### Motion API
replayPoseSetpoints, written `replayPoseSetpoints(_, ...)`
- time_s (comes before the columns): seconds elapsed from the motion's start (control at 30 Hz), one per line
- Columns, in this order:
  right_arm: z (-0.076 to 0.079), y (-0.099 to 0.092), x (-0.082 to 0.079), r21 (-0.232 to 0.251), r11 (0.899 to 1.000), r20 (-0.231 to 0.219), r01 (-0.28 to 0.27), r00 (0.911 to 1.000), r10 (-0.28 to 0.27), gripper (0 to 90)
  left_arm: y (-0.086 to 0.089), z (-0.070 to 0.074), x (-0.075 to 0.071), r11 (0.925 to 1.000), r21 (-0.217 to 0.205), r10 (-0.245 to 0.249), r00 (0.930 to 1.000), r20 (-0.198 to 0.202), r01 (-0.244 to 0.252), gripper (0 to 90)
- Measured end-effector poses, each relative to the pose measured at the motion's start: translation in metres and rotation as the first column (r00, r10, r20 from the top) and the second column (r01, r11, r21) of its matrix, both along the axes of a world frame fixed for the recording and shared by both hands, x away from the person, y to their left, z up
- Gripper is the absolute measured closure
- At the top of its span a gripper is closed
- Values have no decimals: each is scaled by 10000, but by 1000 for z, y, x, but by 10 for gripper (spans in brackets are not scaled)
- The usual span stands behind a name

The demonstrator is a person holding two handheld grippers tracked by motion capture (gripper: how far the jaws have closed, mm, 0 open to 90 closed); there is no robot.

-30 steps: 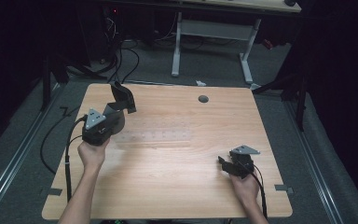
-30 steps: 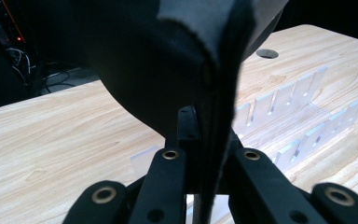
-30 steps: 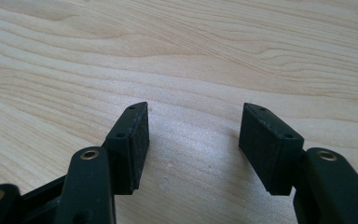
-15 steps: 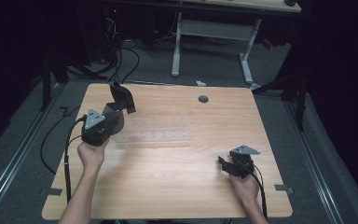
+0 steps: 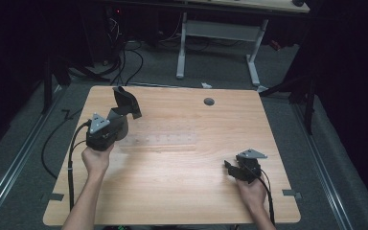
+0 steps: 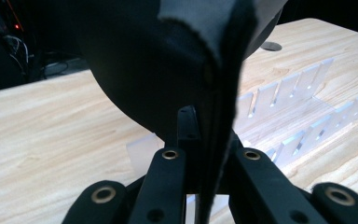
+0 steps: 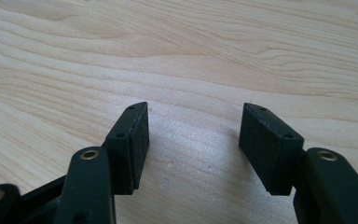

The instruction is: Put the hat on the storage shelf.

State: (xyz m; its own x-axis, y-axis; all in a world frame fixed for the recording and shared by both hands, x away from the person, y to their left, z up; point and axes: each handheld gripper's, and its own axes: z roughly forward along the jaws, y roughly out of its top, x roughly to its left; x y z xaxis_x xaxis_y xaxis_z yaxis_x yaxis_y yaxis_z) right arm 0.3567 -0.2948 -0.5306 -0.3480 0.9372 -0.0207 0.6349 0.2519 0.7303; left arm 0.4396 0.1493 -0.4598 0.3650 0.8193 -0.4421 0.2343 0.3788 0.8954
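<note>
Wooden worktop (image 5: 182, 191) in a dark room, carrying one clear slotted rack (image 5: 160, 140) near its centre. Left gripper (image 5: 124, 112), near the far-left corner, is clenched on one dark cloth piece (image 5: 124, 100) held above the worktop. Right gripper (image 5: 231, 168), near the near-right corner, stands released, jaws apart, holding nothing.

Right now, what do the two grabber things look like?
Both are black. The left gripper and right gripper each carry a grey three-cornered plate and trail a black cable. The right one's fingers are flat black blocks on arms with brass-ringed holes. The forearms are bare.
</note>
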Motion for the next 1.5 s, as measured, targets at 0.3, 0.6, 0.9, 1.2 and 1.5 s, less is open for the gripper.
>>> replayPoseSetpoints(0.3,0,0,0,-3,10000,2,-3,10000,3,430,-2,-13,0,9999,151,24,9992,-398,-18,861)
replayPoseSetpoints(0.6,0,0,0,-3,10000,5,-4,10000,4,430,-1,-19,-4,9999,41,-88,9979,-634,91,849)
replayPoseSetpoints(0.9,0,0,0,-3,10000,4,-1,10000,1,430,2,-23,-9,9999,-22,-110,9955,-941,108,825)
replayPoseSetpoints(1.2,0,0,0,-4,10000,3,6,10000,-6,429,7,-19,-12,9991,-388,138,9942,-1070,-180,614)
replayPoseSetpoints(1.5,0,0,0,-1,10000,0,4,10000,-4,428,14,-19,-19,9989,-338,273,9907,-1332,-320,448)
